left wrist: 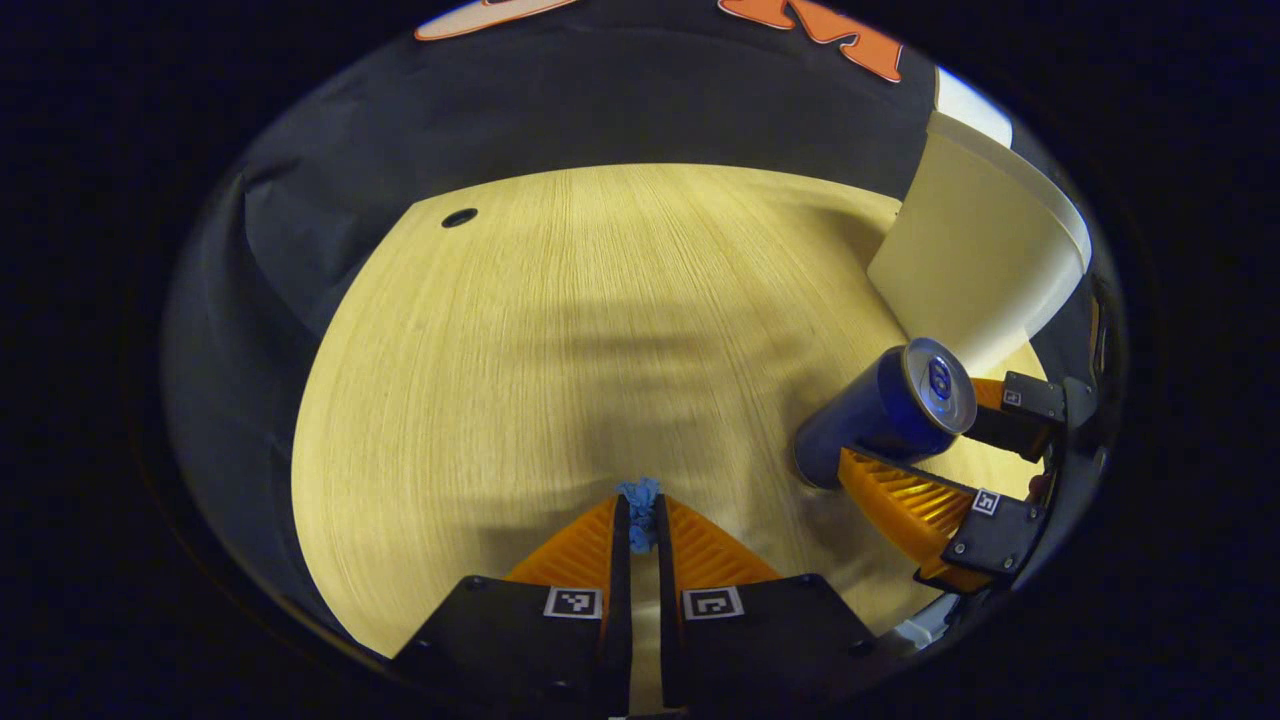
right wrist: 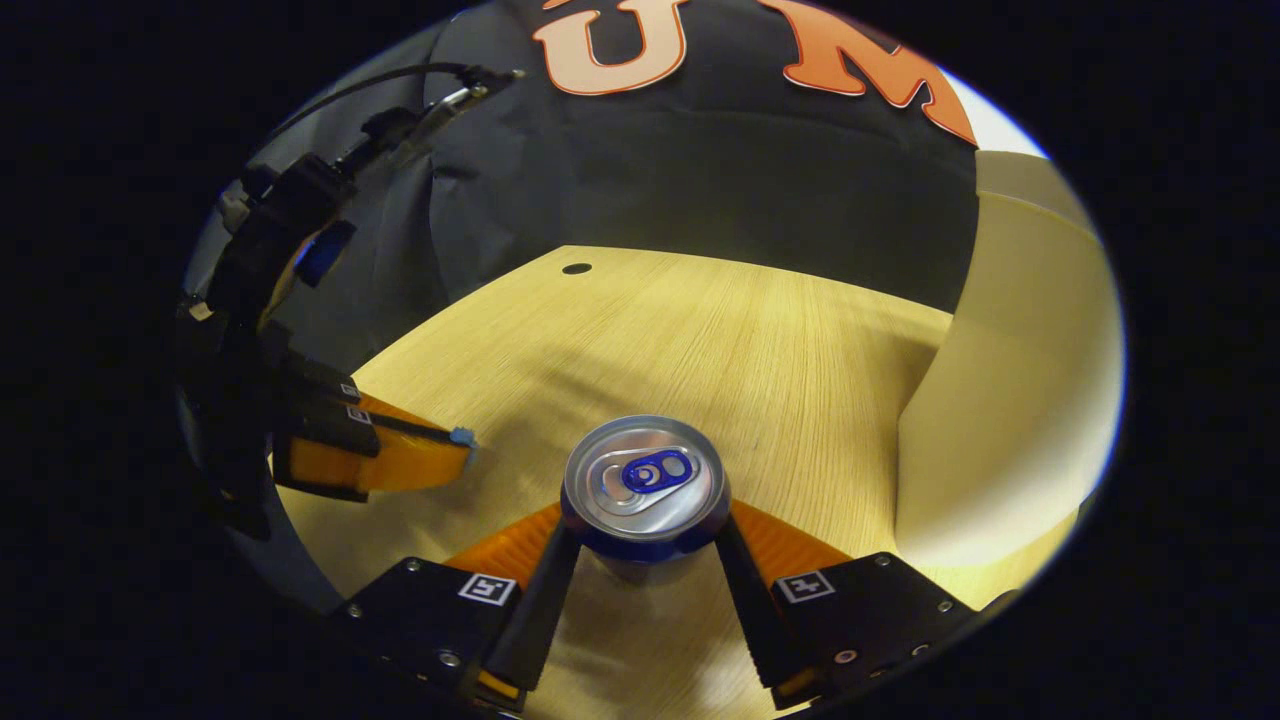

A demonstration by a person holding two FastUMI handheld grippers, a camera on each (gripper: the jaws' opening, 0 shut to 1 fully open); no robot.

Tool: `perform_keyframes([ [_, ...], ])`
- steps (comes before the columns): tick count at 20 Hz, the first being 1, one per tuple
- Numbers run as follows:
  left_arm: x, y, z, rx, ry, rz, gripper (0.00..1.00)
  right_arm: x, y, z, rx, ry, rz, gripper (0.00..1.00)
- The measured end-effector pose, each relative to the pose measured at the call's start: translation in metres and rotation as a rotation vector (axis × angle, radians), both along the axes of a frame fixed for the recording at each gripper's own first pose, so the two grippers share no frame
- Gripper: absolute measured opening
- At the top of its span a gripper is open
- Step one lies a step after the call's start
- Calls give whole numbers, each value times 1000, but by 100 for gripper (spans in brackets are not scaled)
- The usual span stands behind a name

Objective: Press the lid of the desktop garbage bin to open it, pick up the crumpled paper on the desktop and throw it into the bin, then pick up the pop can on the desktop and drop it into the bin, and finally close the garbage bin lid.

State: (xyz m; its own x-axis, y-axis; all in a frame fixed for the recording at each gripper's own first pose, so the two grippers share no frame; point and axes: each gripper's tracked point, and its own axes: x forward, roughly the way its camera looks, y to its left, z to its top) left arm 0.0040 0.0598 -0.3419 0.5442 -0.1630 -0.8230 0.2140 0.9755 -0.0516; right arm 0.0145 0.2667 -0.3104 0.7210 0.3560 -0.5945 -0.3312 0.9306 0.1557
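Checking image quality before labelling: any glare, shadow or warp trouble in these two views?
Left gripper view: fisheye bends the table edge; soft shadow bands cross the wood; can sharp. Right gripper view: mild sheen on the can top, bin brightly lit, nearly washed out.

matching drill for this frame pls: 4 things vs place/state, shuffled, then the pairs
1 crumpled paper
2 pop can
3 garbage bin
4 desktop

a cream-coloured, standing at the desktop's edge
b wooden, with a small dark hole near the far corner
c pinched between the left gripper fingers
d held between the right gripper fingers

Pairs: 1-c, 2-d, 3-a, 4-b
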Motion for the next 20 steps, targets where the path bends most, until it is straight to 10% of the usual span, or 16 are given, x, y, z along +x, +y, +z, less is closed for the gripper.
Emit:
perform_keyframes([
  [20,43,-135,191,-132,-372,-120,15,-48,-137,107,-32,-150,-102,78],
])
